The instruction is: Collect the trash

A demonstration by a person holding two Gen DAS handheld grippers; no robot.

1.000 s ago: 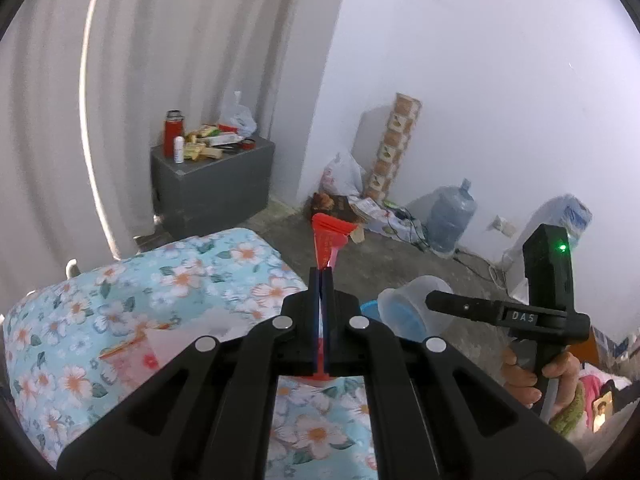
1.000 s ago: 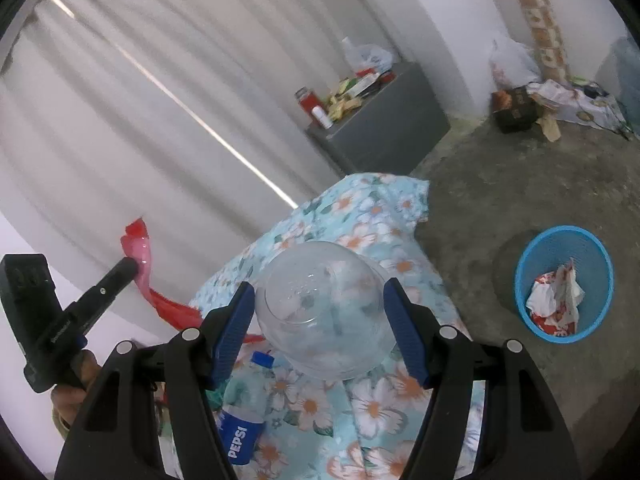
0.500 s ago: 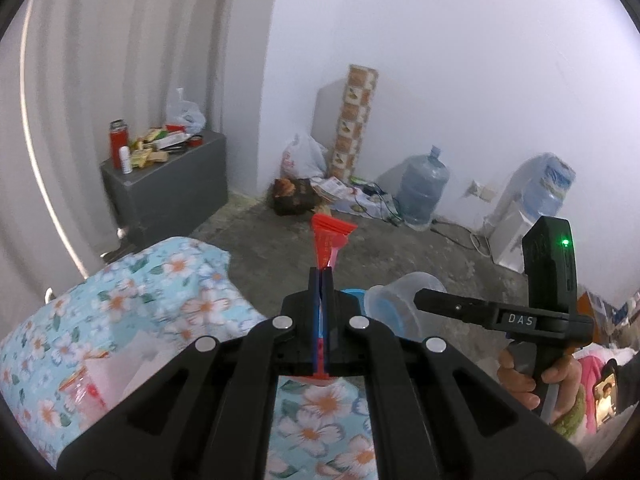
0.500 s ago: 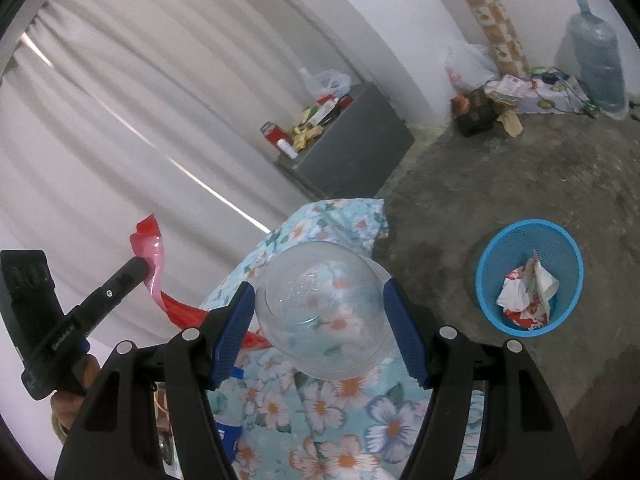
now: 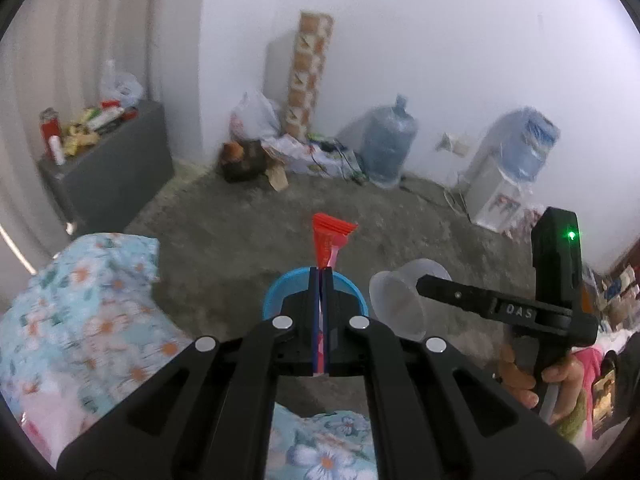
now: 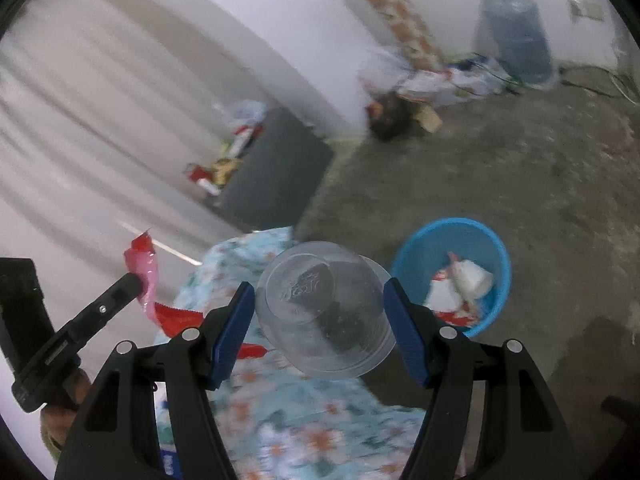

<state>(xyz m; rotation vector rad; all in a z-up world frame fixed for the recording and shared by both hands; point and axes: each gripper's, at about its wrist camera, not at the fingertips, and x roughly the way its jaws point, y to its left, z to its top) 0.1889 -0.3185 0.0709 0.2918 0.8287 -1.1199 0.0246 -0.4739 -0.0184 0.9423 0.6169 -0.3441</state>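
My left gripper [image 5: 320,280] is shut on a red and pink plastic wrapper [image 5: 330,240], whose top sticks up past the fingertips. It hangs over the blue trash basket [image 5: 276,294] on the floor. My right gripper [image 6: 320,304] is shut on a clear plastic cup [image 6: 324,308], held on its side, just left of the basket [image 6: 496,256], which holds crumpled white and red paper [image 6: 460,284]. The cup [image 5: 396,304] and right gripper [image 5: 452,292] show at the right of the left wrist view. The left gripper [image 6: 132,284] with the wrapper [image 6: 144,276] shows at the left of the right wrist view.
A floral bedsheet [image 5: 80,312] covers the bed at the left and below. A grey cabinet [image 5: 116,168] with clutter stands by the curtain. A water jug [image 5: 386,148], a dispenser [image 5: 504,192], bags and a patterned roll [image 5: 306,80] line the far wall. The floor is bare concrete [image 5: 400,224].
Both grippers have swung right, away from the bed and toward the basket, still holding the wrapper and the cup. The basket now sits under the left fingertips and closer to the cup.
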